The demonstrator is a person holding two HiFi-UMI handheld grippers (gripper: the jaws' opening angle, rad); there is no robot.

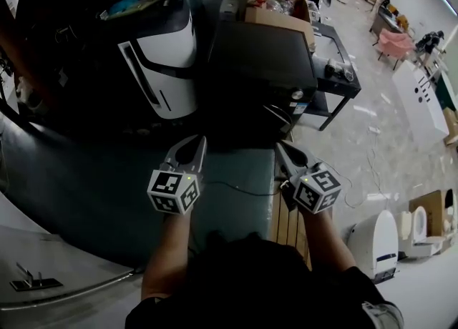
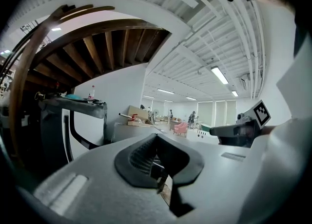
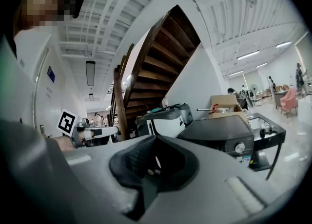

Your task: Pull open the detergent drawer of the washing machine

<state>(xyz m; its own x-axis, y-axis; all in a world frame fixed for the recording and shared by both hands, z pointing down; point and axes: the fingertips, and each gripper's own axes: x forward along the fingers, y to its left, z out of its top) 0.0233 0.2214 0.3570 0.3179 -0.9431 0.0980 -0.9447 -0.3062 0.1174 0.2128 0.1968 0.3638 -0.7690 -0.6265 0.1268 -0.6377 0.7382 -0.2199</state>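
Noted dark washing machine (image 1: 261, 63) ahead, well apart from both tools. Found left gripper (image 1: 195, 146) and right gripper (image 1: 284, 150) side by side, level, jaws fully closed on nothing; probably a ready pose before reaching. Cannot pick out detergent drawer on dark front near knob (image 3: 239, 147).

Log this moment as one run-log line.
phase: pre-approach | left gripper: shut, empty | right gripper: shut, empty | washing machine: ahead, untouched
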